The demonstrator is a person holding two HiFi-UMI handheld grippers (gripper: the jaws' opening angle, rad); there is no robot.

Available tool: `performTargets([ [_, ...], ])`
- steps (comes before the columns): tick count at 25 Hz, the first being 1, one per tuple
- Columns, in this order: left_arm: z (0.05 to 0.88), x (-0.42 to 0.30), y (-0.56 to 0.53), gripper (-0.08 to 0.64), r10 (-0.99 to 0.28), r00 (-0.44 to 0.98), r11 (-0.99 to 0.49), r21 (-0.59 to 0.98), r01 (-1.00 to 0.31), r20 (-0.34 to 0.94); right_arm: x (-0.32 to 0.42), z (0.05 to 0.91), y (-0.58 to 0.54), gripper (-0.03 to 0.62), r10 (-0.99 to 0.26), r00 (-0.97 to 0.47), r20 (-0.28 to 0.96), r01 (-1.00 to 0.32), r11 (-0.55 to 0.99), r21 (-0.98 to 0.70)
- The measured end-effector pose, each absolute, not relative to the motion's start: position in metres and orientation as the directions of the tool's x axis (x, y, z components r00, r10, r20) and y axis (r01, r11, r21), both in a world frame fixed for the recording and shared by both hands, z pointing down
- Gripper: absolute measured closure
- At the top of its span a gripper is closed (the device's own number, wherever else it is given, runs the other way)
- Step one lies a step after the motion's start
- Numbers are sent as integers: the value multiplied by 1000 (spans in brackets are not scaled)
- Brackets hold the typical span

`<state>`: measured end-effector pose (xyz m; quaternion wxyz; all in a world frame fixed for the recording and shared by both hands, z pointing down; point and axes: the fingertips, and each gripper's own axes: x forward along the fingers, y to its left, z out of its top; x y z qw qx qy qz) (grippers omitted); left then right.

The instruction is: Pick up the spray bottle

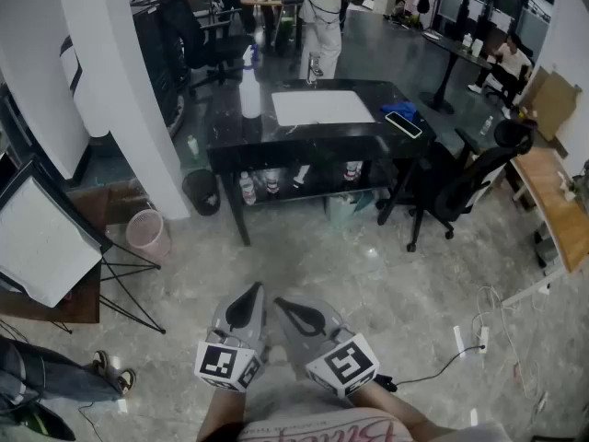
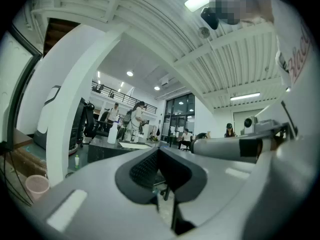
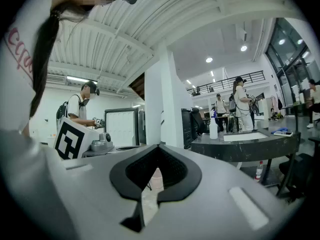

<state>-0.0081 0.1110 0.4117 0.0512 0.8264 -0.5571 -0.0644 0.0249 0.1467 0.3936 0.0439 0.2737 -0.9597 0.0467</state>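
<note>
The white spray bottle [image 1: 250, 87] stands upright at the far left end of a black table [image 1: 304, 145], well ahead of me across the stone floor. It shows small and distant in the left gripper view [image 2: 113, 133] and in the right gripper view [image 3: 213, 128]. My left gripper [image 1: 251, 295] and right gripper [image 1: 287, 308] are held side by side close to my body, pointing level toward the table. Both have their tips together, with nothing between the jaws [image 2: 159, 149] [image 3: 159, 146].
A white sheet [image 1: 322, 107], a blue cloth [image 1: 402, 110] and a dark tablet [image 1: 403, 124] lie on the table. An office chair [image 1: 460, 187] stands at its right, bins [image 1: 147, 233] [image 1: 201, 191] and a white pillar [image 1: 129, 81] at its left. A person [image 1: 322, 17] stands behind it. Cables [image 1: 469, 343] cross the floor.
</note>
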Motion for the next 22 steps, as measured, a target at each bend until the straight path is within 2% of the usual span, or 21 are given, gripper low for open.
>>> performTargets([
  [13, 412, 29, 216, 561, -942, 333, -337, 138, -931, -50, 76, 400, 246, 591, -536, -838, 106, -545, 834, -85],
  [22, 418, 17, 212, 561, -953, 301, -304, 149, -941, -41, 69, 410, 248, 592, -504, -854, 133, -517, 850, -101],
])
